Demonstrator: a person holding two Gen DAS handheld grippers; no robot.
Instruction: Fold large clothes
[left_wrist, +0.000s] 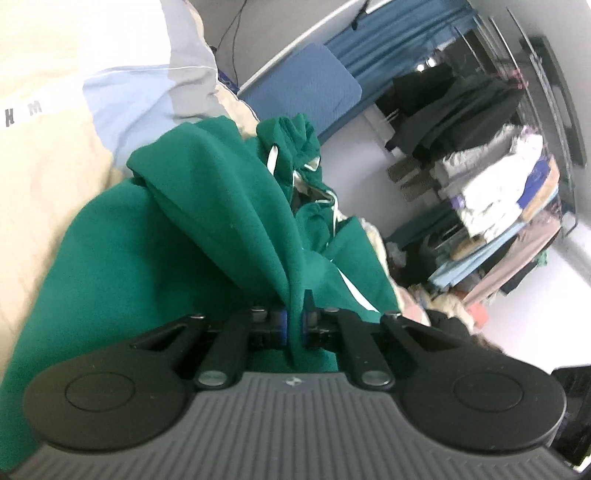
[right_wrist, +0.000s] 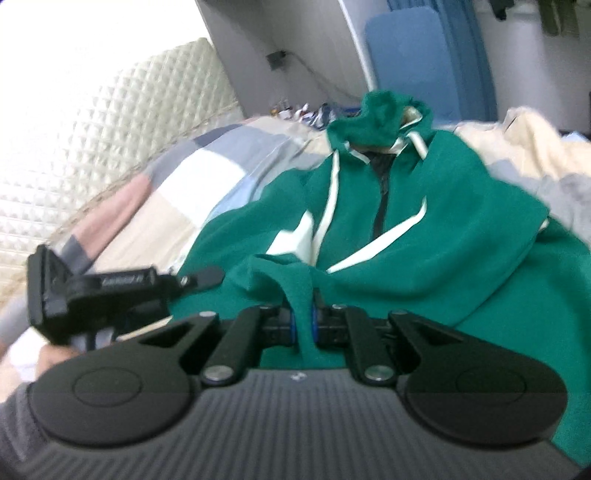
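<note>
Both tools are clamped on fabric: the left gripper (left_wrist: 294, 326) and the right gripper (right_wrist: 303, 325) each pinch a fold of the green jacket (right_wrist: 406, 236); the jacket lies on the bed (right_wrist: 207, 166), hood (right_wrist: 376, 122) farthest away, zip line running straight ahead; the left gripper sits just beside the right.

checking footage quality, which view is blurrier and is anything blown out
Right wrist view: softer overall, the left gripper smeared by motion, the upper-left corner above the quilted headboard blown out white. Left wrist view: sharper on the green hoodie, glare on the folded white laundry, strong fisheye bending.
</note>
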